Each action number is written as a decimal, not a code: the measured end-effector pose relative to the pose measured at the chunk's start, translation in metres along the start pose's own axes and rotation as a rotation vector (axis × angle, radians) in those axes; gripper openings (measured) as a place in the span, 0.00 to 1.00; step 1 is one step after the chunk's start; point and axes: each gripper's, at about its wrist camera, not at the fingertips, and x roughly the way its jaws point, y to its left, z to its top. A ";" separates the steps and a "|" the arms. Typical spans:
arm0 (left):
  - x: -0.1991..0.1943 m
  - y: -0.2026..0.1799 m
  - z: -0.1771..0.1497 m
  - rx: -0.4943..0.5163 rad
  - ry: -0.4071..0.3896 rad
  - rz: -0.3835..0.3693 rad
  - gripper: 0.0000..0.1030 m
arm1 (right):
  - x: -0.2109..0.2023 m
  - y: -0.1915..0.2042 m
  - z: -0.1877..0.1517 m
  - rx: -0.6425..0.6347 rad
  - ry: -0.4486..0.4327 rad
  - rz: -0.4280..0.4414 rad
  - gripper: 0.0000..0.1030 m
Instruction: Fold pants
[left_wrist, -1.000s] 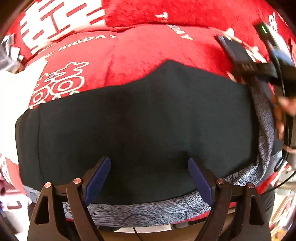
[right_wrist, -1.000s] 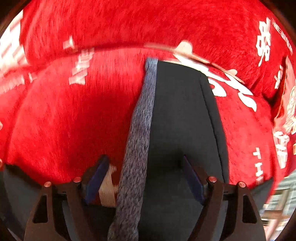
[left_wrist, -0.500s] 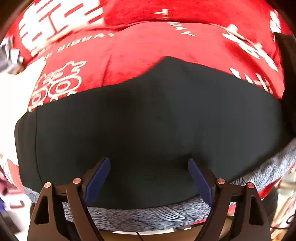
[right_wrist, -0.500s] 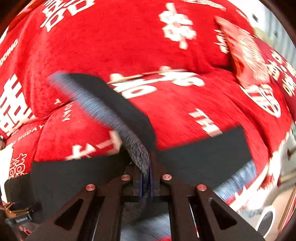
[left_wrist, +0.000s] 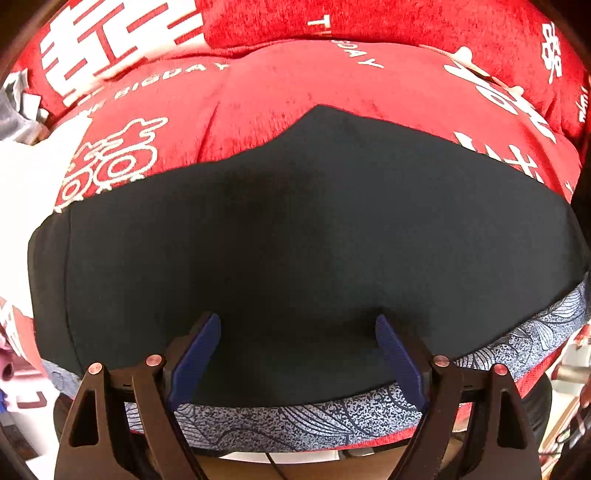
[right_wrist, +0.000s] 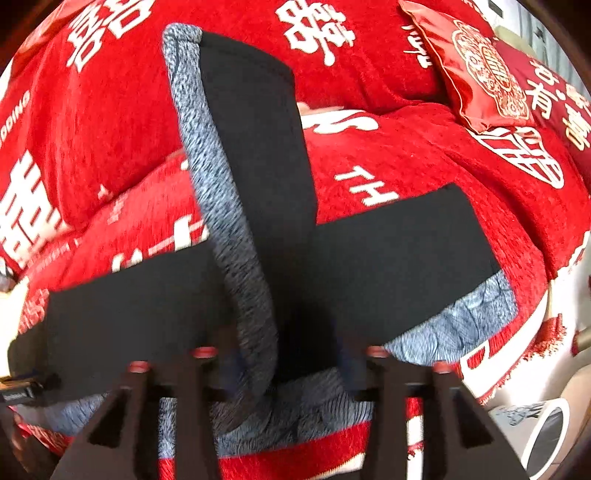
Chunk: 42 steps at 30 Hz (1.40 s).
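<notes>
The black pants (left_wrist: 295, 236) with a grey patterned side stripe (left_wrist: 317, 424) lie spread across a red sofa cover (left_wrist: 258, 107). My left gripper (left_wrist: 297, 332) is open just above the near edge of the pants, its blue pads (left_wrist: 197, 354) apart and holding nothing. In the right wrist view one pant leg (right_wrist: 258, 155) with its grey stripe (right_wrist: 218, 206) stands lifted between my right gripper's jaws (right_wrist: 288, 365), which are now spread open around it. The rest of the pants (right_wrist: 399, 254) lies flat across the sofa.
A red embroidered cushion (right_wrist: 480, 70) sits at the back right of the sofa. The sofa's front edge with red fringe (right_wrist: 546, 336) is at the right, a white round object (right_wrist: 546, 435) beyond it. White and grey clutter (left_wrist: 18, 122) lies at the far left.
My right gripper closed on the pant leg and lifted it over the rest of the pants, and now its jaws have opened. My left gripper has stayed open in place.
</notes>
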 end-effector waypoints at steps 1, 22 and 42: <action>0.000 -0.002 -0.001 0.016 -0.007 0.014 0.89 | 0.001 -0.003 0.005 0.009 -0.017 0.011 0.71; 0.004 -0.018 0.007 0.052 -0.011 0.053 0.97 | -0.022 -0.074 0.029 0.121 -0.083 -0.041 0.14; 0.000 -0.012 0.002 0.044 0.007 0.037 0.99 | 0.004 -0.125 0.035 0.009 -0.047 -0.378 0.57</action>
